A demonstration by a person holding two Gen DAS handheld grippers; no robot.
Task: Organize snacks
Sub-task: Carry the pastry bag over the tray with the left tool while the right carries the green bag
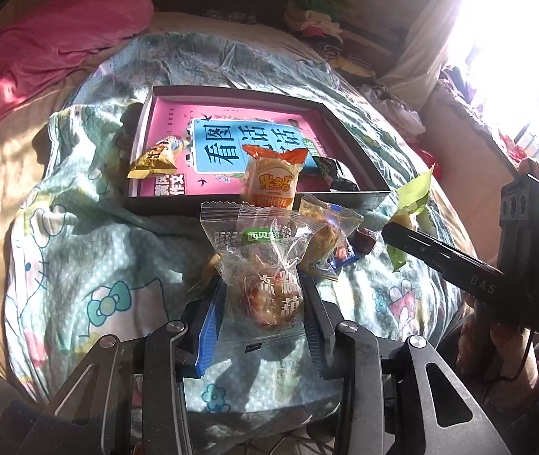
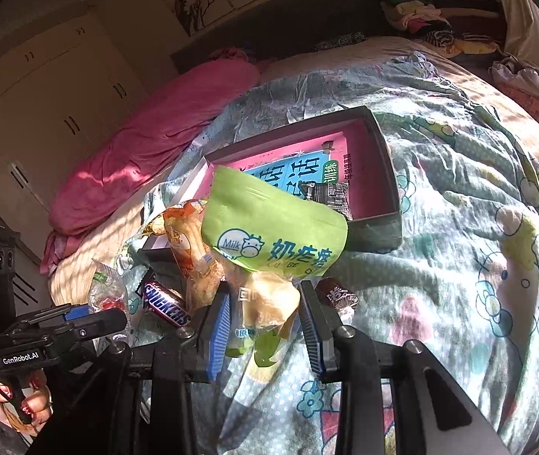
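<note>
- Left gripper (image 1: 263,299): jaws clamped on a clear snack packet (image 1: 260,261), held above the quilt (image 1: 91,250).
- Right gripper (image 2: 263,311): jaws clamped on a green milk-snack packet (image 2: 273,231), raised near the box.
- Box (image 1: 349,136) on the quilt holds a pink book (image 1: 178,121), a yellow packet (image 1: 157,157) and a dark packet (image 1: 335,170).
- Loose snacks, including a chocolate bar (image 2: 167,303), lie just before the box.
</note>
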